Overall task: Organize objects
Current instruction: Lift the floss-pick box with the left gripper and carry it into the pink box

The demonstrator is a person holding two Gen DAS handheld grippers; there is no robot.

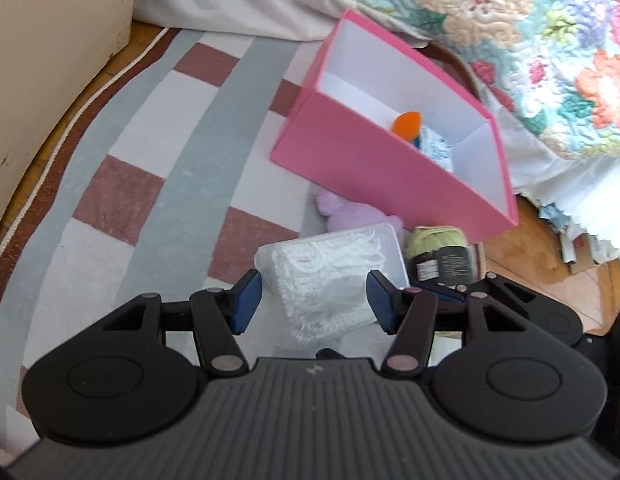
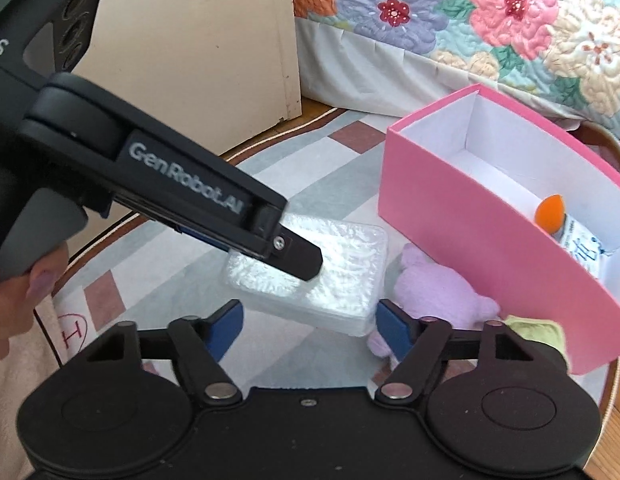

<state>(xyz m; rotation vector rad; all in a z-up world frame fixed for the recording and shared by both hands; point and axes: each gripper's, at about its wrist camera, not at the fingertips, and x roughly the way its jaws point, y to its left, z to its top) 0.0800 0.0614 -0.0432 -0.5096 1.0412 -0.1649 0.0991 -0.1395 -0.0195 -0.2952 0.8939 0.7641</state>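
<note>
A clear plastic box of white floss picks [image 1: 330, 276] sits between the blue pads of my left gripper [image 1: 315, 302], which is shut on it and holds it tilted above the rug. In the right wrist view the same box [image 2: 342, 256] hangs under the left gripper [image 2: 302, 260], whose far finger is hidden. My right gripper [image 2: 310, 326] is open just short of the box's near edge; I see neither pad pressing on it. A pink box [image 1: 370, 160] [image 2: 450, 208] with white inside stands open beyond, holding an orange-capped tube [image 1: 406, 124] [image 2: 550, 208].
A purple plush toy [image 1: 350, 216] [image 2: 438, 292] and a green yarn skein [image 1: 438, 240] [image 2: 534, 330] lie on the checked rug [image 1: 150, 160] by the pink box. A flowered quilt [image 2: 470, 20] hangs behind; a cream cabinet [image 2: 190, 60] stands left. A hand [image 2: 18, 292] holds the left gripper.
</note>
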